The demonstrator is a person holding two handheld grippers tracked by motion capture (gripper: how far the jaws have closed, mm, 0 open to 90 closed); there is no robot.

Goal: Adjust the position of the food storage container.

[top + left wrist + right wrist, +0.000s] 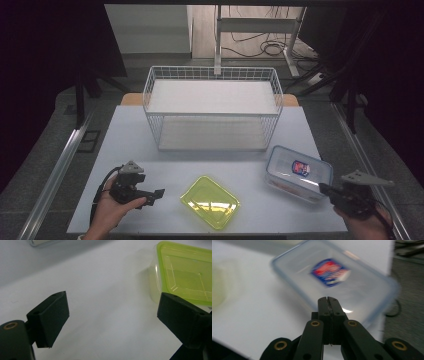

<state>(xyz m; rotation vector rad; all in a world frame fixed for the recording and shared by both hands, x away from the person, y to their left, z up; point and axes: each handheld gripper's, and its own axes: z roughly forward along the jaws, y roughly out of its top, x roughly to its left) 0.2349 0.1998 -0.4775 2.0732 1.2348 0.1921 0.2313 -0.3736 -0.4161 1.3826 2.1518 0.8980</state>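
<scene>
A yellow-green lidded container point(210, 201) lies on the white table near the front middle. A clear container with a blue-rimmed lid and a red and blue label point(298, 172) sits at the front right. My left gripper point(156, 194) rests at the front left, pointing right toward the green container point(186, 272), jaws wide open with nothing between them. My right gripper point(324, 189) is at the front right corner, its tips close to the clear container's near edge point(332, 272). In the right gripper view its fingers point(323, 306) are pressed together with nothing between them.
A white wire basket point(212, 107) with two white shelves stands at the back middle of the table point(150, 150). Dark floor, cables and metal stand legs lie beyond the table. The table edge runs just right of the clear container.
</scene>
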